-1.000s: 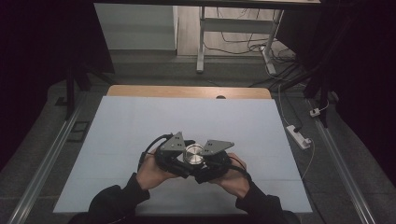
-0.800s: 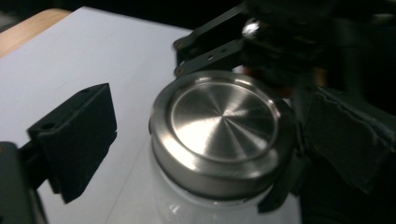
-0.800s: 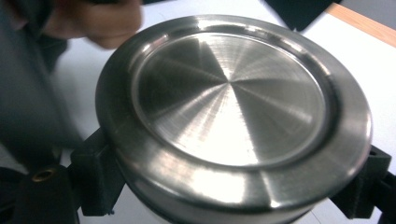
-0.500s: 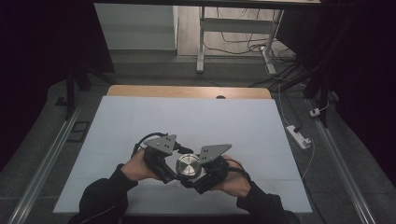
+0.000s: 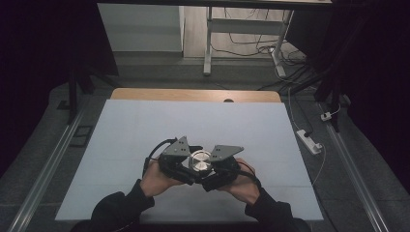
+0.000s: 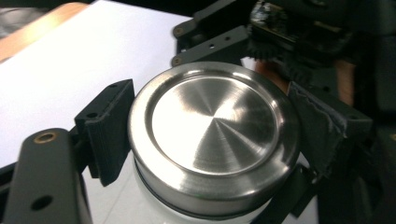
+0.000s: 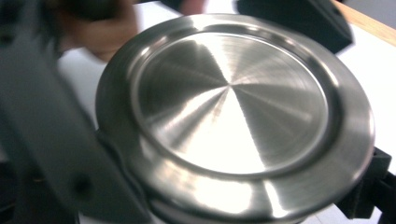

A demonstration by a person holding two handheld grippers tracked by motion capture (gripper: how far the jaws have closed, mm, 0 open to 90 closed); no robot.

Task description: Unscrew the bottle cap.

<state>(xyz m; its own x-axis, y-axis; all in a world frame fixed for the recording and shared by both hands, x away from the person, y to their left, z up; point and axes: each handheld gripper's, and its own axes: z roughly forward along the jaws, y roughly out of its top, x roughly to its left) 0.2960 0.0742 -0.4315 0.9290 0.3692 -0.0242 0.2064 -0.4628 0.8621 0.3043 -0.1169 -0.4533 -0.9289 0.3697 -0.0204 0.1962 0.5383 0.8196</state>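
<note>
Near the front edge of the pale blue desk, my left gripper clamps the round brushed-steel lid; my right gripper clamps the white body below. I'd twist slowly, keeping both level.

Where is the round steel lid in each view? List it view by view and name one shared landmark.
High view: steel lid low centre, between both grippers.
Left gripper view: lid centre, between the black jaws.
Right gripper view: lid close up, across the middle.
Shared landmark: the white tabletop with its wooden far edge.
</note>
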